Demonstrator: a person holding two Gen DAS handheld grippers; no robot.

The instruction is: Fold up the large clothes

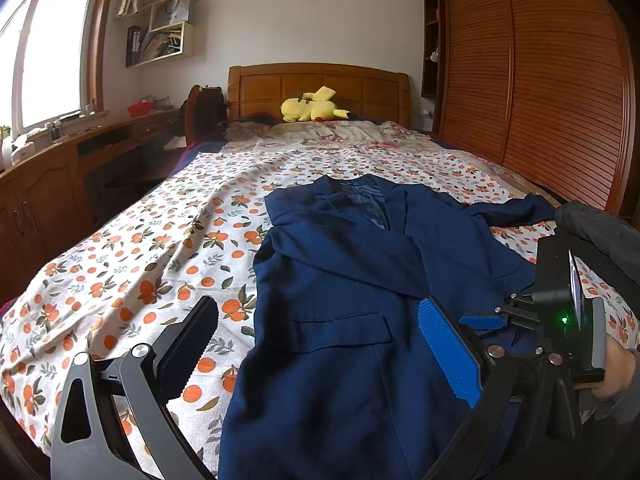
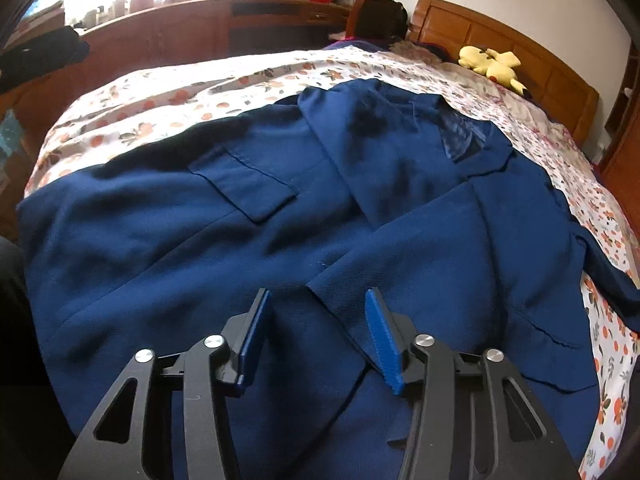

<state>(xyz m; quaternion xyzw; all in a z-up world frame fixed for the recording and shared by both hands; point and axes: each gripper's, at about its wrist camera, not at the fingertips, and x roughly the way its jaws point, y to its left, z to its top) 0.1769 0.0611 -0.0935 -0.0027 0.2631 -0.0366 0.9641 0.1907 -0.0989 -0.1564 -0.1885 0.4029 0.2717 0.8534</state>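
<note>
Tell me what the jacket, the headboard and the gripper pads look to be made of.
Jacket: navy woven suit cloth, matte, with a fine grainy weave; a shinier lining shows at the collar.
Headboard: wood, orange-brown, glossy varnish, carved panels.
Pads: blue ridged material, likely plastic or rubber; the look leaves it open.

Left gripper (image 1: 320,344): jaws spread wide, nothing between pads, black finger at 8 o'clock, blue pad (image 1: 448,352) at 4 o'clock, pointing shallowly downward. Right gripper (image 2: 318,332): jaws partly apart, nothing pinched, tilted steeply down, fingers rising from 6 o'clock. In the left wrist view it sits at 3 to 4 o'clock, held by a hand (image 1: 616,376), dark sleeve (image 1: 600,228) at 3 o'clock.
</note>
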